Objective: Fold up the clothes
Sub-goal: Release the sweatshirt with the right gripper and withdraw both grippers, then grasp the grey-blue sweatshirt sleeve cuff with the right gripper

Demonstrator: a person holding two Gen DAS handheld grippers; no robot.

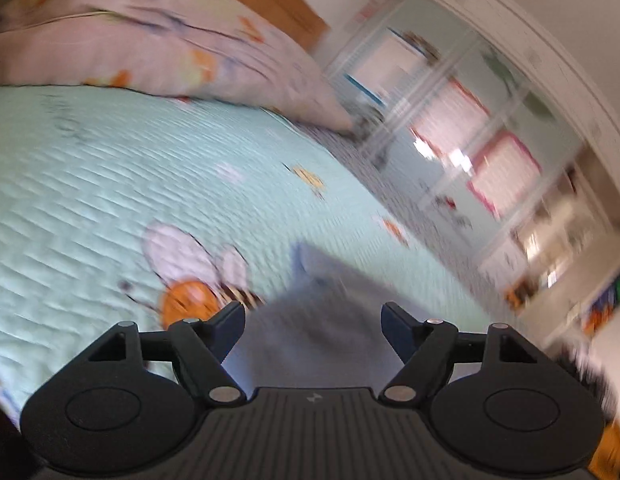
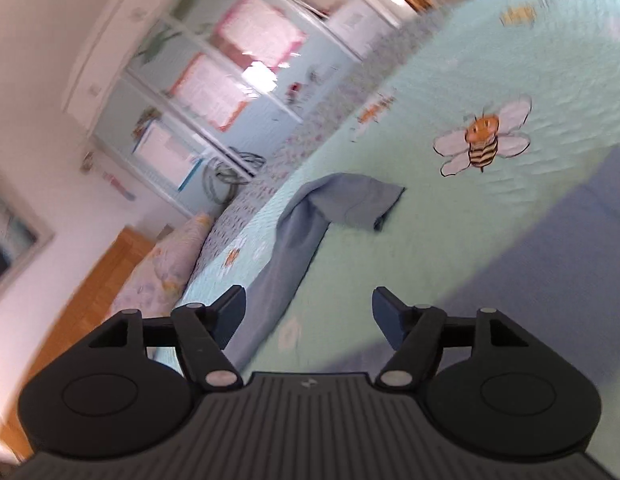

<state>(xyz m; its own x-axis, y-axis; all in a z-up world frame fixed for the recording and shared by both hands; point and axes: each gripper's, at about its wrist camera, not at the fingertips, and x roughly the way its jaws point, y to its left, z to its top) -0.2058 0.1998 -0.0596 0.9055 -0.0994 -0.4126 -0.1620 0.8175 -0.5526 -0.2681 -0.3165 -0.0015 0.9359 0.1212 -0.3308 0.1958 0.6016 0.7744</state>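
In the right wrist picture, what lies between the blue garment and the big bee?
Only bare mint quilt separates the blue garment from the bee, in the right wrist view.

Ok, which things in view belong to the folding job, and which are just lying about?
For the job:
- blue garment, crumpled on the bedspread, one end trailing toward the camera
- left tongs, open, blue cloth beneath them
- right tongs, open, holding nothing

Lying about:
- mint bee-print bedspread
- floral pillow
- glass-fronted cabinet
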